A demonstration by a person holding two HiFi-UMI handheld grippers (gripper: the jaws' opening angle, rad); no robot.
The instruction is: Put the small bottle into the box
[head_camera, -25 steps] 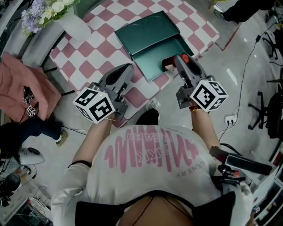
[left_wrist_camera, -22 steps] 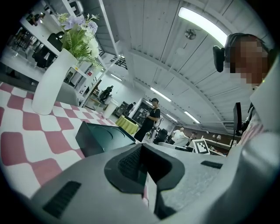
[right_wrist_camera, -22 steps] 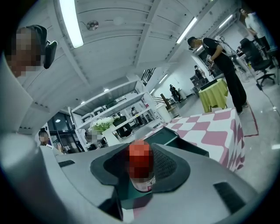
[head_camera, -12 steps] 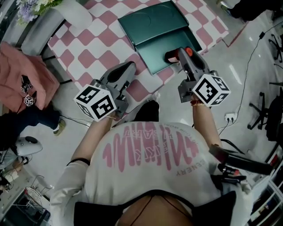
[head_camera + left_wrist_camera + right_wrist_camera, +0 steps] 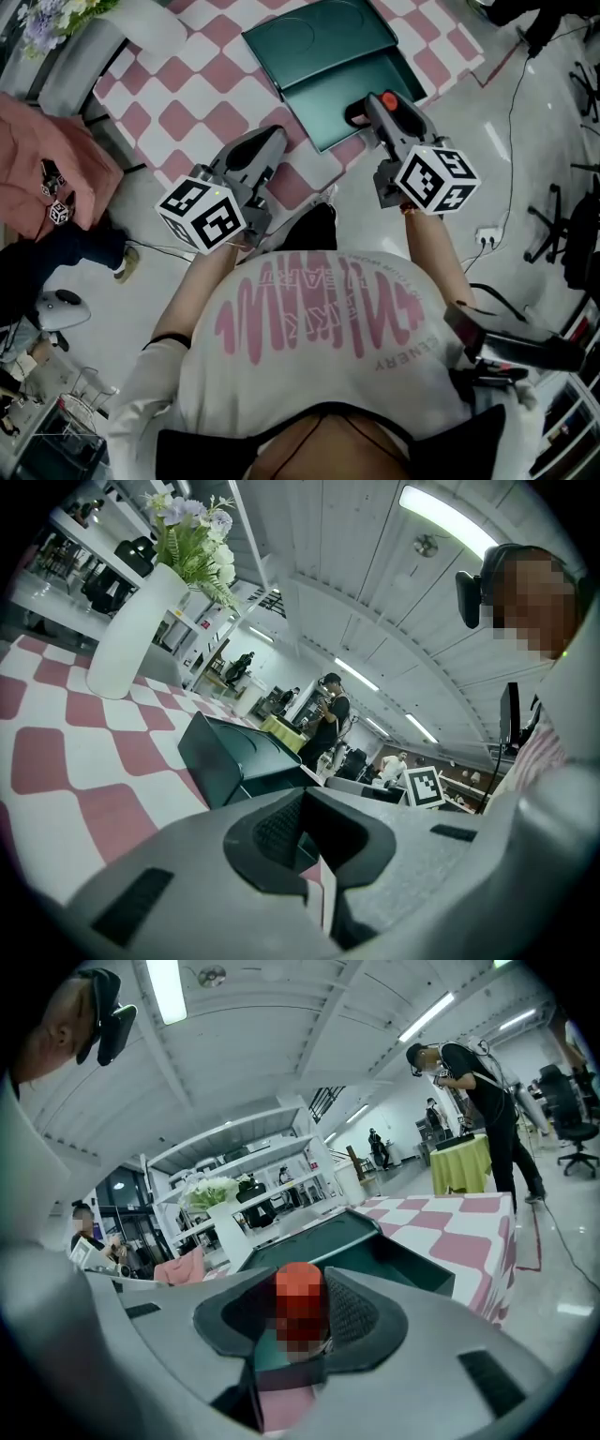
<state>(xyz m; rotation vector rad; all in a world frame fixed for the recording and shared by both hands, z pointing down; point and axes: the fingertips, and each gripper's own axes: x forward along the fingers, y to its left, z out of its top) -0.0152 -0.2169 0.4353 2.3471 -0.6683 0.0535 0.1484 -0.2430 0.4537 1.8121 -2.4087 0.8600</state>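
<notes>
Holding the small bottle [image 5: 300, 1290] upright in the right tool [image 5: 382, 103]. Its jaws stand fairly wide and clamp the bottle just below the red cap. The left tool [image 5: 270, 141] is closed on nothing and hovers over the checked counter [image 5: 202, 89], to the left of the green box [image 5: 323, 70].

Position: the bottle is at the near edge of the box's open tray, with the lid lying open beyond it. Neither view shows me whether its base has cleared the near wall. I judge it is not yet inside.

Risks:
- Going forward too low: the base clips the near wall and the bottle twists in the pads.
- Letting go early: the box lies at the counter's corner, so the bottle could roll off to the floor [image 5: 525, 112].
- Releasing from too high: a narrow bottle likely topples in the shallow tray.

Writing: the pink print on my shirt [image 5: 319, 319] is upside down and reads in part "HEART" and "ENERGY". The marker cubes [image 5: 206, 214] carry black-and-white squares only. No label is legible on the bottle or the box.
</notes>
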